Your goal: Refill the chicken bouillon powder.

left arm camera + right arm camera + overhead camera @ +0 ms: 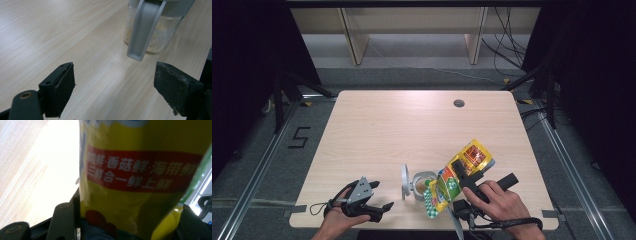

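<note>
A yellow seasoning pouch (464, 162) with a red label is held tilted above the table's front right, and my right gripper (461, 173) is shut on its middle. The pouch's lower green-and-white end (432, 202) hangs next to the mouth of a small glass jar (421, 184). The jar's grey hinged lid (404, 182) stands open at its left. In the right gripper view the pouch (140, 170) sits between both jaws of my right gripper (130, 225). My left gripper (382, 196) rests open near the front left edge. In the left gripper view it (117, 87) faces the jar (155, 37), which holds pale granules.
The light wooden table (387, 125) has a round cable hole (458, 103) at the back right. Wooden shelving legs and cables stand on the floor behind the table. A "5" is marked on the floor at left.
</note>
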A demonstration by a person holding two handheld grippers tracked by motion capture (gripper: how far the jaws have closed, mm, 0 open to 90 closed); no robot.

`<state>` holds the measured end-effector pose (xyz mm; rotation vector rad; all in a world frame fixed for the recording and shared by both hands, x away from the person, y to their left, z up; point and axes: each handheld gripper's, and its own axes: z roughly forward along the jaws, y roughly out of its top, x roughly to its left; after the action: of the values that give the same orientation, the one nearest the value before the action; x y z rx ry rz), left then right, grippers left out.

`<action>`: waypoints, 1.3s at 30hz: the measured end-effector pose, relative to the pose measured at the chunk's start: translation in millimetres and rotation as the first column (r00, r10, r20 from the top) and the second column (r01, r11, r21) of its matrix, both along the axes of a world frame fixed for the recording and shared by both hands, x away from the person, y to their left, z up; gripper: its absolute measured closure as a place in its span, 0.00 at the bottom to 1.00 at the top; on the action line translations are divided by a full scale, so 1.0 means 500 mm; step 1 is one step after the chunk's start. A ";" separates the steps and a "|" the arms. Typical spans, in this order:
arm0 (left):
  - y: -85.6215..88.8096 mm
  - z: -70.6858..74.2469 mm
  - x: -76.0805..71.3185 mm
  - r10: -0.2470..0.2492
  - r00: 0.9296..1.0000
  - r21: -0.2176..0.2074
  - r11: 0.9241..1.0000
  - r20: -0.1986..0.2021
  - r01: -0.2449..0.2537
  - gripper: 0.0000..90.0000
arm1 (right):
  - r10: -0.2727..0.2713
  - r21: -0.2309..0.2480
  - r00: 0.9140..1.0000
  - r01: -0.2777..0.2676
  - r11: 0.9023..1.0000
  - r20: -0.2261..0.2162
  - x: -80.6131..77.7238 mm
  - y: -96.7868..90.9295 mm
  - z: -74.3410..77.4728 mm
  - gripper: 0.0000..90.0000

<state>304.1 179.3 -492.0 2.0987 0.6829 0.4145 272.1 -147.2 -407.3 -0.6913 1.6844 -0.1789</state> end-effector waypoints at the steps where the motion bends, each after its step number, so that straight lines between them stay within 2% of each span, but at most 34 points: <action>1: 0.000 0.000 0.000 -0.001 1.000 0.001 1.000 -0.002 0.001 0.19 | -0.007 0.017 1.000 0.007 1.000 -0.002 -0.002 -0.001 -0.002 0.53; 3: -0.001 -0.001 -0.002 0.005 1.000 -0.008 1.000 -0.006 -0.005 0.19 | -0.011 0.025 1.000 0.011 1.000 -0.006 -0.002 -0.001 -0.003 0.53; 5: -0.002 -0.001 -0.002 0.006 1.000 -0.011 1.000 -0.007 -0.006 0.19 | 0.005 0.000 1.000 -0.005 1.000 0.003 -0.001 0.001 0.000 0.53; 10: -0.001 0.000 -0.001 0.006 1.000 -0.006 1.000 -0.005 -0.006 0.19 | 0.005 0.003 1.000 -0.005 1.000 0.004 -0.001 0.000 0.000 0.53; 12: -0.002 -0.001 -0.001 0.006 1.000 -0.008 1.000 -0.009 -0.006 0.19 | -0.009 0.027 1.000 0.009 1.000 -0.004 -0.003 -0.001 -0.001 0.53; 13: -0.001 -0.001 0.000 0.000 1.000 -0.004 1.000 -0.002 0.000 0.19 | 0.003 0.005 1.000 -0.003 1.000 0.003 -0.001 -0.001 0.002 0.53; 14: -0.003 -0.002 -0.001 0.007 1.000 -0.015 1.000 -0.009 -0.007 0.19 | -0.003 0.016 1.000 0.003 1.000 0.000 -0.002 -0.001 0.001 0.53; 16: -0.002 -0.001 -0.002 0.005 1.000 -0.010 1.000 -0.007 -0.005 0.19 | 0.004 0.004 1.000 -0.004 1.000 0.006 -0.001 -0.002 0.003 0.53; 24: -0.003 -0.001 -0.002 0.007 1.000 -0.026 1.000 -0.006 -0.007 0.19 | 0.003 0.007 1.000 -0.003 1.000 0.006 -0.002 -0.001 0.004 0.53; 28: -0.003 -0.001 -0.001 0.007 1.000 -0.013 1.000 -0.005 -0.007 0.19 | 0.005 0.006 1.000 -0.005 1.000 0.007 -0.003 -0.001 0.004 0.53; 29: -0.002 -0.001 0.001 -0.002 1.000 0.001 1.000 0.003 0.002 0.19 | 0.006 0.006 1.000 -0.006 1.000 0.006 -0.003 -0.002 0.005 0.53; 30: -0.006 -0.003 -0.002 0.015 1.000 -0.015 1.000 -0.018 -0.016 0.19 | 0.002 0.012 1.000 -0.002 1.000 0.001 -0.002 -0.003 0.004 0.53; 32: -0.007 -0.004 -0.003 0.015 1.000 -0.014 1.000 -0.015 -0.015 0.19 | 0.004 0.003 1.000 -0.004 1.000 0.011 -0.001 -0.001 0.004 0.53; 33: -0.006 -0.003 -0.001 -0.005 1.000 -0.005 1.000 -0.005 0.005 0.19 | 0.002 0.008 1.000 -0.002 1.000 0.007 -0.001 -0.001 0.003 0.53; 36: -0.007 -0.003 -0.003 0.010 1.000 -0.013 1.000 -0.010 -0.010 0.19 | 0.000 0.006 1.000 -0.001 1.000 0.005 0.000 -0.004 0.002 0.53; 37: -0.006 -0.003 -0.004 0.008 1.000 -0.032 0.999 -0.029 -0.009 0.19 | -0.001 0.004 1.000 0.001 1.000 0.006 0.000 -0.004 0.001 0.53; 38: -0.004 -0.002 -0.002 0.008 1.000 -0.011 1.000 -0.013 -0.009 0.19 | 0.002 0.006 1.000 -0.002 1.000 0.005 0.000 -0.004 0.001 0.53; 39: -0.003 -0.002 -0.003 0.017 1.000 -0.012 1.000 -0.012 -0.017 0.19 | 0.000 0.011 1.000 0.000 1.000 0.003 0.000 -0.004 0.001 0.53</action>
<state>302.7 177.5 -492.9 2.0868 0.7089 0.4070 272.2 -149.4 -406.6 -0.6831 1.6810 -0.1705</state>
